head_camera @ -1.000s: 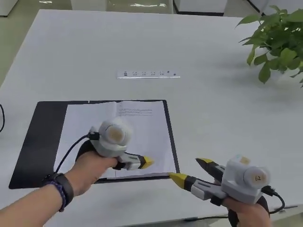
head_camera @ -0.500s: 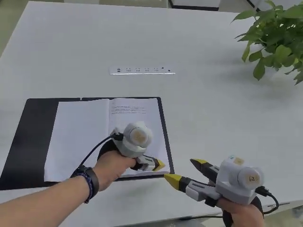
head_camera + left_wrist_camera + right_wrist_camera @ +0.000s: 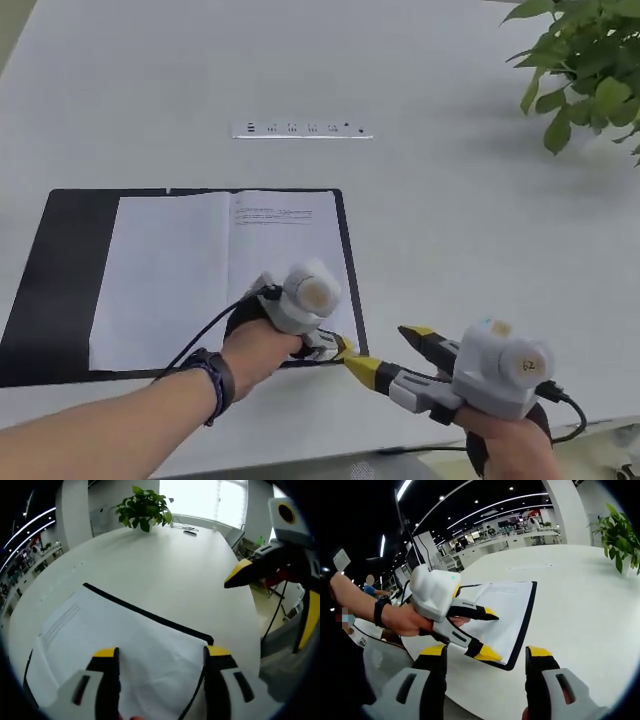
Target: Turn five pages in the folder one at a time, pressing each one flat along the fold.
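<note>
The folder (image 3: 60,260) lies open on the table (image 3: 450,200). The left tool (image 3: 335,348) is spread wide, right at the near corner of the right page (image 3: 290,250), so it is the nearer one. The fold (image 3: 228,280) runs away from it, off to its left. The right tool (image 3: 386,350) is also spread wide and holds nothing. It sits just beside that corner, off the folder.

l gripper (image 3: 162,652) spread, r gripper (image 3: 486,651) spread, tips close together
</note>
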